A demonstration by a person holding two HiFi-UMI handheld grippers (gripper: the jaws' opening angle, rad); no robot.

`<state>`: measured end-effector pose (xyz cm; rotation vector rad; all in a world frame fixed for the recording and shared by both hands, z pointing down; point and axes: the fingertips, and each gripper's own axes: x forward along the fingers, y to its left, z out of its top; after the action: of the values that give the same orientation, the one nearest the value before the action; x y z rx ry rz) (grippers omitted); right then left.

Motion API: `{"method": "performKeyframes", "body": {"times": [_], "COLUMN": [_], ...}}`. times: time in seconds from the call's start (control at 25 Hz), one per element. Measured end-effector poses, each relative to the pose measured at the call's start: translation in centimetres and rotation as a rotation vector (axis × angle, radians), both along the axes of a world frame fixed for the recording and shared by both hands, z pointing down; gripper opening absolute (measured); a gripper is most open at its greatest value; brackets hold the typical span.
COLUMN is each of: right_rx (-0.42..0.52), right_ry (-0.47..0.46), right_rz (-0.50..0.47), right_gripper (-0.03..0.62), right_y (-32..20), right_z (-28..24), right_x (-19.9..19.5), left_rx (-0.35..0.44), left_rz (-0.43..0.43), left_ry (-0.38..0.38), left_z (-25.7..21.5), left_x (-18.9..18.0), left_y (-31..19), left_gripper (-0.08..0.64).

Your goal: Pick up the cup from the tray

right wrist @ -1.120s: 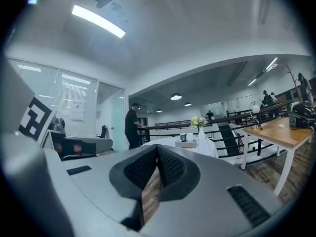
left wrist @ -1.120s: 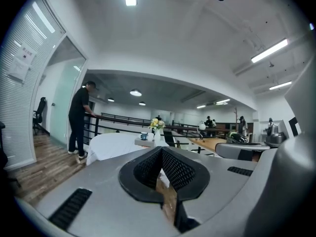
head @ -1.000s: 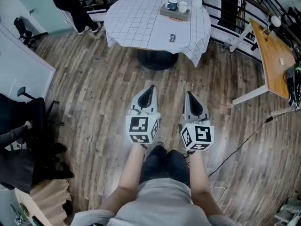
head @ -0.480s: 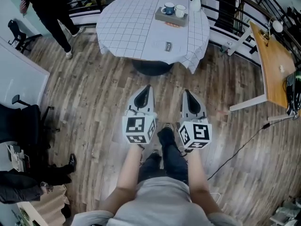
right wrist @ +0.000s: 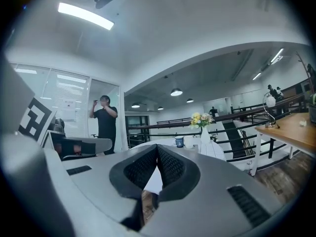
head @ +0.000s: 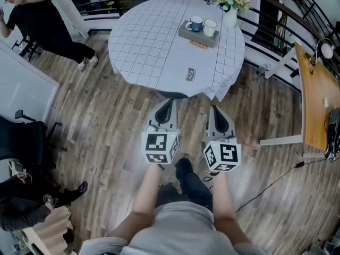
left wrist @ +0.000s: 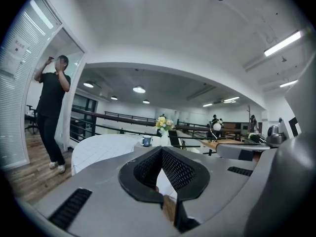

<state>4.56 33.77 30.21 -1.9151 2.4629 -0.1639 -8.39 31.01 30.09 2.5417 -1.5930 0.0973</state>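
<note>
A round table (head: 149,41) with a white checked cloth stands ahead of me. On its far right side a flat tray (head: 187,34) carries a blue cup (head: 194,24) and a white cup (head: 209,27). My left gripper (head: 169,101) and right gripper (head: 214,109) are held side by side over the wooden floor, just short of the table's near edge. Both are shut and empty. In the left gripper view the blue cup (left wrist: 146,141) shows far beyond the closed tips (left wrist: 161,149). The right gripper view shows both cups (right wrist: 182,142) past its tips (right wrist: 157,146).
A vase of yellow flowers (head: 230,15) stands right behind the tray. A small card (head: 190,74) lies near the table's front edge. A person in black (head: 42,20) stands at the upper left. A wooden desk (head: 319,105) is at the right, and a black railing (head: 265,15) runs behind the table.
The table has come nearer as I walked toward it with both grippers held out, shut. The person in black has shifted position at the upper left.
</note>
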Motion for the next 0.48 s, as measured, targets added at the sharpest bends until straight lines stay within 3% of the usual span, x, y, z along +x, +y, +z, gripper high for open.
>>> {"method": "performKeyframes", "body": {"times": [0.48], "right_rx": [-0.008], "right_ry": [-0.027], "right_rz": [-0.035], "right_gripper": [0.008], "right_y": [-10.0], "right_z": [-0.6], "right_x": [4.8], "left_rx": [-0.012], "left_rz": [-0.041], "left_ry": [-0.015], "left_z": [-0.8], "left_x": [4.2], "left_y": [-9.3], "left_gripper": [0.007]}}
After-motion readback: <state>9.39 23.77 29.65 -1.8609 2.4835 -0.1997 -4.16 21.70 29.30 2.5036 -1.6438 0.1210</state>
